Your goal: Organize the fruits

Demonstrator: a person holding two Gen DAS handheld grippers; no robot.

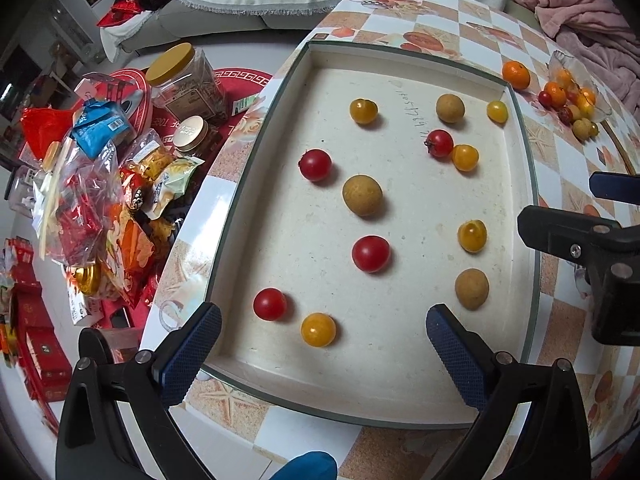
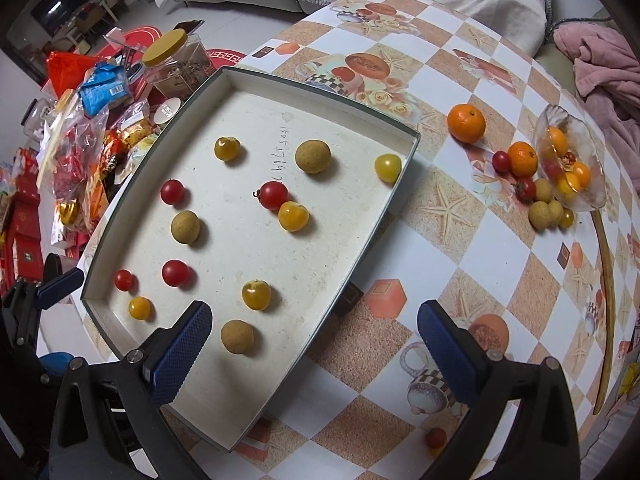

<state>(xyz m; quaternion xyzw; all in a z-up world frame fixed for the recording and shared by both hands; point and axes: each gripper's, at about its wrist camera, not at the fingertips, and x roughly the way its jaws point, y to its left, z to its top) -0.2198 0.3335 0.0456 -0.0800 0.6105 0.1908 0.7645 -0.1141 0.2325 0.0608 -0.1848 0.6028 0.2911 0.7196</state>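
Sorting small fruit in the tray: both grippers released and empty.

Fruit lies scattered across the tray (image 1: pixel 516 184); more sits beside the glass dish (image 2: pixel 592 196) on the table. I judge the nearest yellow tomato (image 1: pixel 318 329) the easiest pick: I centre the left gripper (image 1: pixel 324 340) over it, closing gently; the right gripper (image 2: pixel 314 344) hovers spread.

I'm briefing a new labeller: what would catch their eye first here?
A shallow white tray on the checkered table holds scattered red tomatoes, yellow tomatoes and brown longans. Right of it, more fruit spills from a tipped glass bowl, beside a mandarin. Both grippers hover open.
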